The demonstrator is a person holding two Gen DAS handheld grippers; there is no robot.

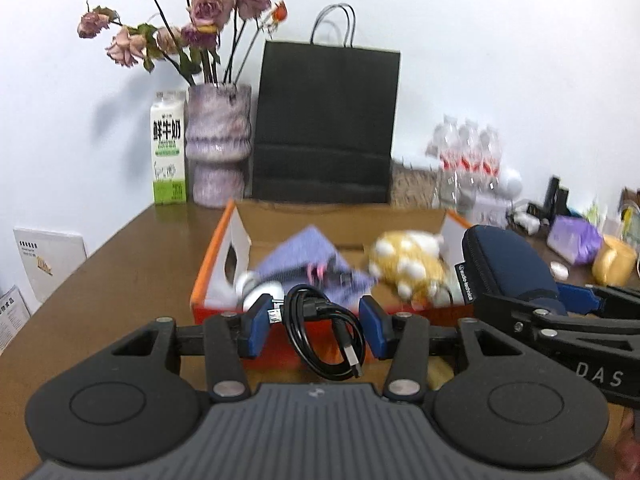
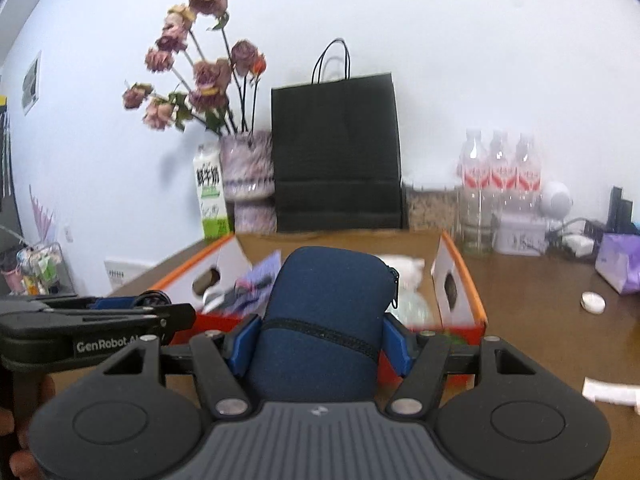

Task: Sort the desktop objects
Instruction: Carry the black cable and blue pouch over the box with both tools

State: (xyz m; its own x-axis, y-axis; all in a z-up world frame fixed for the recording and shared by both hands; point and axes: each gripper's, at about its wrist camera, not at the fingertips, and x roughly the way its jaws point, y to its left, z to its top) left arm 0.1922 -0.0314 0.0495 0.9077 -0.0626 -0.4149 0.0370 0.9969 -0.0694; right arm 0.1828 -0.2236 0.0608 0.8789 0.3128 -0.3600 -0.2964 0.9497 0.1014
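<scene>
Holding a coiled black cable (image 1: 324, 332), the left gripper (image 1: 316, 326) hangs before the orange box (image 1: 212, 264). Right gripper (image 2: 320, 340) squeezes a blue pouch (image 2: 320, 320), its long side pointing away toward the box.

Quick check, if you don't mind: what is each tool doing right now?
Left tool: closed on the coiled black cable.
Right tool: closed on the navy zip case.

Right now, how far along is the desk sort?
Done: purple pouch and yellow plush lie in the orange box. In hand: left gripper holds the coiled black cable, right gripper the navy case. Left: white puck and purple pack on the desk.
</scene>
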